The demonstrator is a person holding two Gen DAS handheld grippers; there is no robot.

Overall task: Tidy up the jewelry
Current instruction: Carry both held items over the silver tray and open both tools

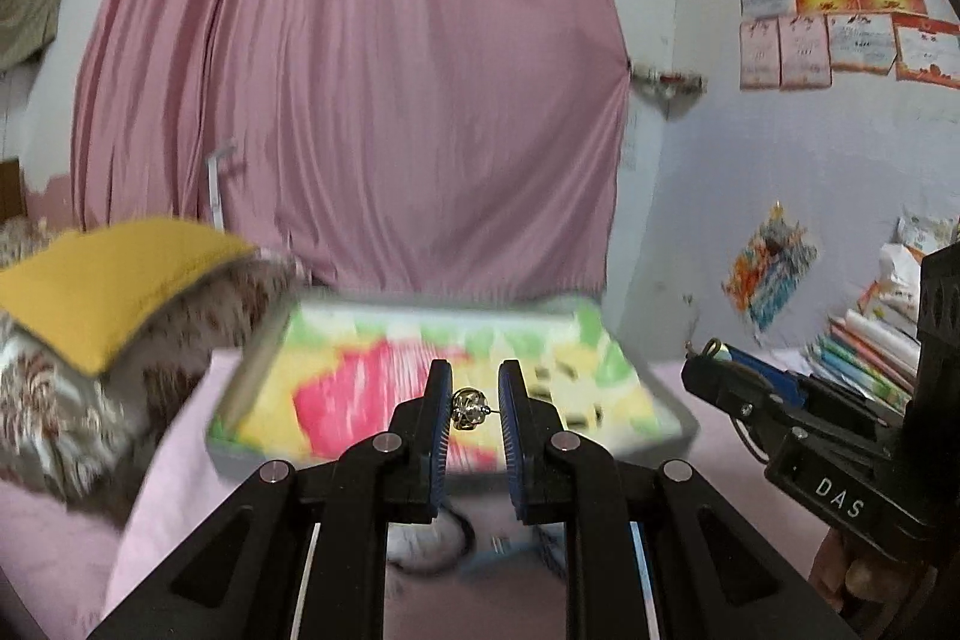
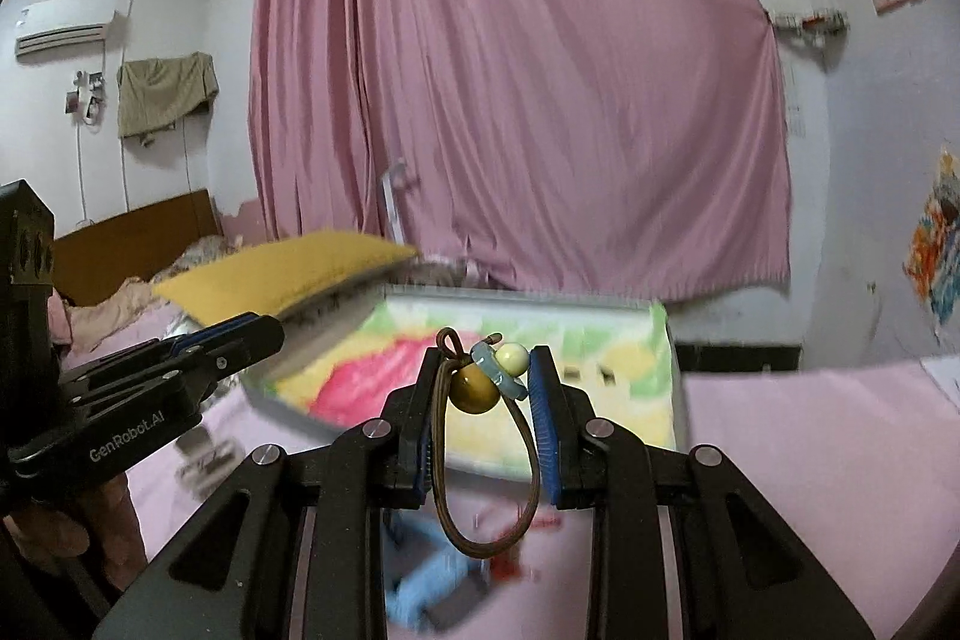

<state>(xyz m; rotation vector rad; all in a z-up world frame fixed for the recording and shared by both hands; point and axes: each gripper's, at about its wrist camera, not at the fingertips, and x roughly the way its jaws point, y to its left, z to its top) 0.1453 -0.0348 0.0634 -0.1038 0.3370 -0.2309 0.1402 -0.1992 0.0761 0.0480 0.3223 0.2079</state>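
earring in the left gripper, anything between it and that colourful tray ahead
Nothing visible does. The earring is pinched in the left gripper, and the tray lies straight ahead with open air between. The right gripper, with a beaded cord, sits off to the side.

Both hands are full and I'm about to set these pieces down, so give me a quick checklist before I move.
1. Left gripper holds the metal ball earring: ok, pinched between the pads.
2. Right gripper holds the beaded cord bracelet: ok, loop dangling.
3. Grippers apart from each other: ok.
4. Colourful tray ahead of both: ok.
5. Free spot on the tray: cannot tell, blurred.
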